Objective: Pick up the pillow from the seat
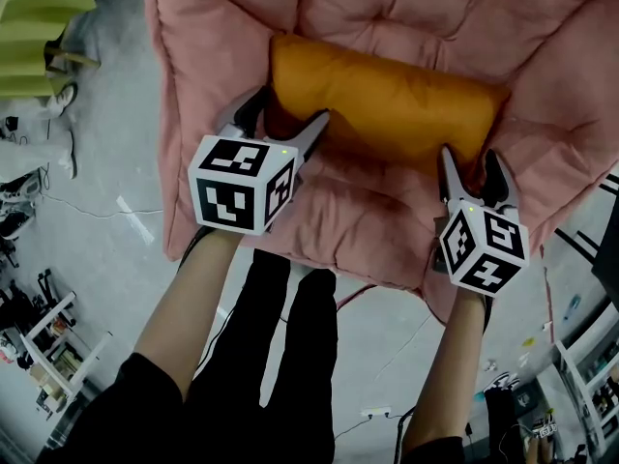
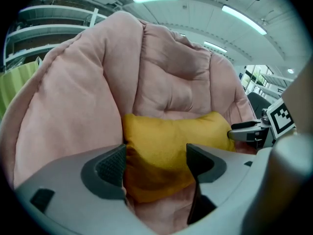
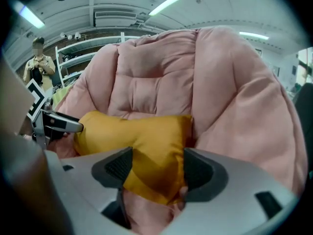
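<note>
Both sets of jaws are spread wide. The left gripper point(image 1: 288, 114) straddles one end of the orange pillow point(image 1: 387, 100) and the right gripper point(image 1: 471, 164) straddles the other end, with neither one really squeezing it. The pillow's lying crosswise on the pink padded seat point(image 1: 368, 8) (big puffy cushion thing), tucked against the back.

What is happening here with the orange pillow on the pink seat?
A person holds a gripper in each hand at a pink seat. The pillow lies on it, not yet lifted. The left gripper has its jaws open around the pillow's left end, and the right gripper has its jaws open around the right end. Neither seems to pinch it yet.
</note>
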`<state>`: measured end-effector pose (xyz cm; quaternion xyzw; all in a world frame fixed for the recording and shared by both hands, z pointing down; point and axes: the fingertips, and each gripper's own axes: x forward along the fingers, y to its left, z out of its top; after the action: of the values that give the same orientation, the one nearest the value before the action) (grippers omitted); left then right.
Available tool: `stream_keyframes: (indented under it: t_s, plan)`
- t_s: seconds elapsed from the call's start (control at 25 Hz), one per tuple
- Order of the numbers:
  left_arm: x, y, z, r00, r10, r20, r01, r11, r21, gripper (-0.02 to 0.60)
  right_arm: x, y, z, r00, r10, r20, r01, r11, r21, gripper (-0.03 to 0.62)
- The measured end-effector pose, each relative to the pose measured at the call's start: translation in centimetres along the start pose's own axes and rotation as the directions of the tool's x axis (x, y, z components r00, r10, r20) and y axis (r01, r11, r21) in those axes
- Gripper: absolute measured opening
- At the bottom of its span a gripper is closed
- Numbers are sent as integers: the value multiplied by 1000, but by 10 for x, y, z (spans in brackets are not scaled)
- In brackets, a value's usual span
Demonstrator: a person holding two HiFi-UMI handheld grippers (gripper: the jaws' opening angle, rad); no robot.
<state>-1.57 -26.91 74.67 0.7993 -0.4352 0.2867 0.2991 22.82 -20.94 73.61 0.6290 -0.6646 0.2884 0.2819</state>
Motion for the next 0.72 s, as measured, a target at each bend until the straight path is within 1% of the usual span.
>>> stream_keyframes:
  t_s: [0.4,0.72]
  plan:
    - [18,-3,-6,998,4,-68,-4,1000,-6,370,16,-5,-3,994,48,-102,-47,999,14,324]
    - [36,-7,-14,994,1,-111,2,1000,30,368,39,-5,-15,984,54,-169,-57,998,-14,322]
